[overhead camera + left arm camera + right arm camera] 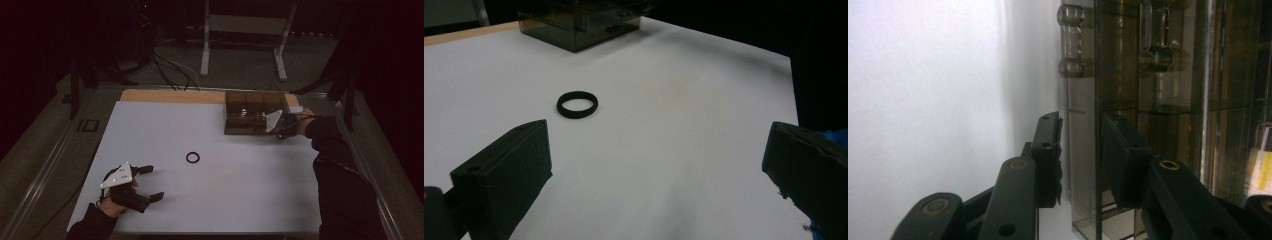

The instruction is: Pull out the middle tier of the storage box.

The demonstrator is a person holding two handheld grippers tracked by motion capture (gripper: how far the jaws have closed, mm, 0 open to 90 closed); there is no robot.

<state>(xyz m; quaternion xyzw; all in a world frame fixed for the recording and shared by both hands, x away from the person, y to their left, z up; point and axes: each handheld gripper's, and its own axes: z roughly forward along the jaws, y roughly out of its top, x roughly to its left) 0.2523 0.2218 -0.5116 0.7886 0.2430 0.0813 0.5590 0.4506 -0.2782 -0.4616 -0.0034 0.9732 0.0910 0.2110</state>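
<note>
Tabletop (pixel 210 200) — smooth, matt white sheet, with a strip of light wood (pixel 170 96) along its far edge. Box (pixel 252 117) — smoke-tinted, see-through plastic, glossy, with clear moulded ribs and thin partition walls that catch reflections. Ring (pixel 577 104) — black, matt, rubber-like. Left gripper (pixel 659 170) and right gripper (pixel 1083 150) — jaws of matt black plastic, faintly grainy, with brass-coloured metal pins at the joints of the right one.
</note>
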